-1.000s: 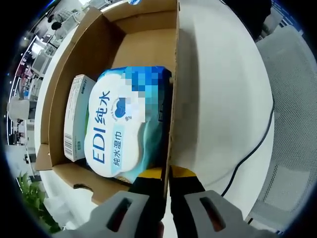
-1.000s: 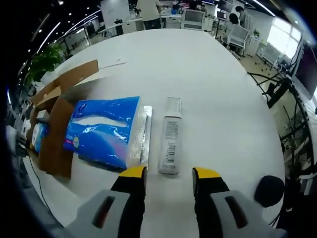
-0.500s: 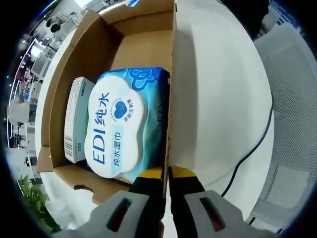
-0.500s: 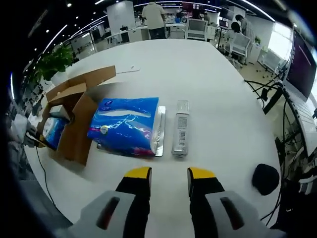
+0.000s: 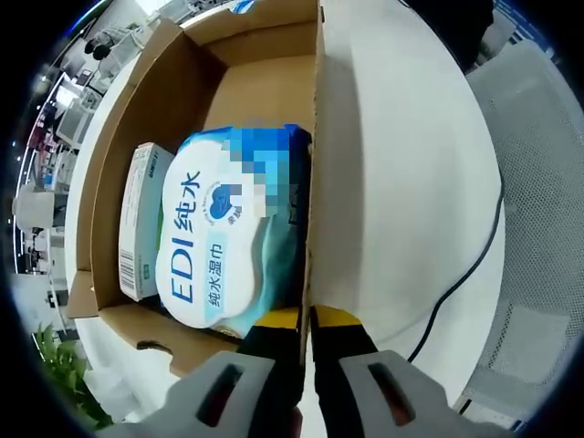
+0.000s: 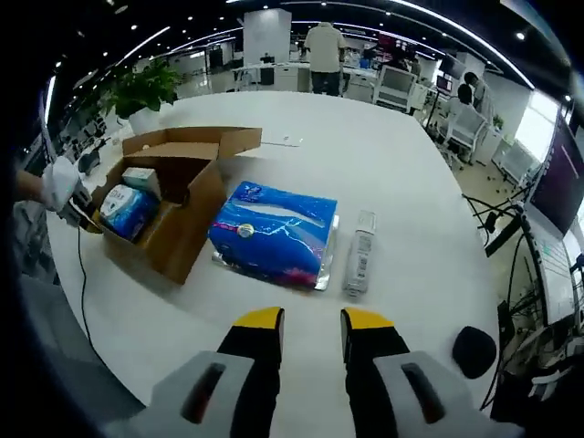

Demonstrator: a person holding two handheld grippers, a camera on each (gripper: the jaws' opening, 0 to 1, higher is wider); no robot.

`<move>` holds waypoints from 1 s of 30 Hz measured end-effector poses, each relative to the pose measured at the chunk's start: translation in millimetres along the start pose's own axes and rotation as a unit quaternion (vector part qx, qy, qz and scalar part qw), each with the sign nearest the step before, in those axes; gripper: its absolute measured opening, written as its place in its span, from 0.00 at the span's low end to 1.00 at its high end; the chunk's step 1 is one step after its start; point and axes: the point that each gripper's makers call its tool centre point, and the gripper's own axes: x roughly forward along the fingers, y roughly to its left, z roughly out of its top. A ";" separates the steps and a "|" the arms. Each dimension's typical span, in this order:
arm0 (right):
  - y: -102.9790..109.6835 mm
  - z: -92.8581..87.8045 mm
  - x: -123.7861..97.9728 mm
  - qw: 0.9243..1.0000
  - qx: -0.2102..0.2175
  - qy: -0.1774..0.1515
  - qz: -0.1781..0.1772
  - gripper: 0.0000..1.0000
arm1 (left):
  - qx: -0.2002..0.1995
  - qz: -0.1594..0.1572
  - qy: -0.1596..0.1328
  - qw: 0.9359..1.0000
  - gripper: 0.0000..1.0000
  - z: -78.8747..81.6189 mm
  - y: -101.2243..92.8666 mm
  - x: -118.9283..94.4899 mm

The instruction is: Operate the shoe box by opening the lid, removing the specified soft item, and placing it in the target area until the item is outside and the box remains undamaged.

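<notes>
White counter (image 6: 383, 182) takes up most of the right gripper view, big and round. On it sits the brown cardboard box (image 6: 173, 196) with its flaps open. Just right of the box lies a blue soft pack (image 6: 274, 233), outside on the counter, and beside that a slim white bottle (image 6: 358, 265) lying flat. Inside the box (image 5: 246, 100) there's a wipes pack (image 5: 224, 233) with a small white carton (image 5: 139, 214) tucked against it. Left hand-held gripper (image 5: 306, 319) is pinching the box's side wall, jaws pressed onto the cardboard edge. Right hand-held gripper (image 6: 310, 319) hangs above bare counter, jaws slightly apart, gripping nothing. Black cable (image 5: 465, 274) trails over the counter.
</notes>
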 end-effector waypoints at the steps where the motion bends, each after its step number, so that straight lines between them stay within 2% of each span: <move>1: -0.4 2.7 -3.2 1.000 -0.021 -0.003 -0.005 0.22 | -0.002 0.000 0.000 1.000 0.02 0.1 -0.1 -0.4; 9: 11.2 22.6 -18.0 0.997 -0.072 -0.034 -0.001 0.22 | -0.003 -0.002 0.000 1.000 0.02 -0.1 -0.2 -0.7; 15: 16.9 34.6 -32.7 0.997 -0.057 -0.057 -0.011 0.25 | -0.001 -0.002 0.000 1.000 0.02 0.7 -0.6 -1.8; 19: 28.2 43.5 -44.5 0.995 -0.061 -0.076 -0.014 0.30 | -0.001 -0.001 -0.001 1.000 0.02 0.5 -0.3 -1.2; 22: 43.6 52.2 -49.4 0.993 -0.071 -0.092 0.003 0.35 | -0.001 -0.001 -0.001 1.000 0.02 0.7 -0.3 -1.2; 25: 57.6 65.3 -54.5 0.989 -0.094 -0.110 0.014 0.35 | 0.000 0.000 -0.002 1.000 0.02 0.6 -0.2 -0.7; 30: 66.2 84.3 -59.6 0.986 -0.105 -0.128 0.019 0.36 | 0.000 0.001 -0.002 1.000 0.02 0.5 -0.9 -1.5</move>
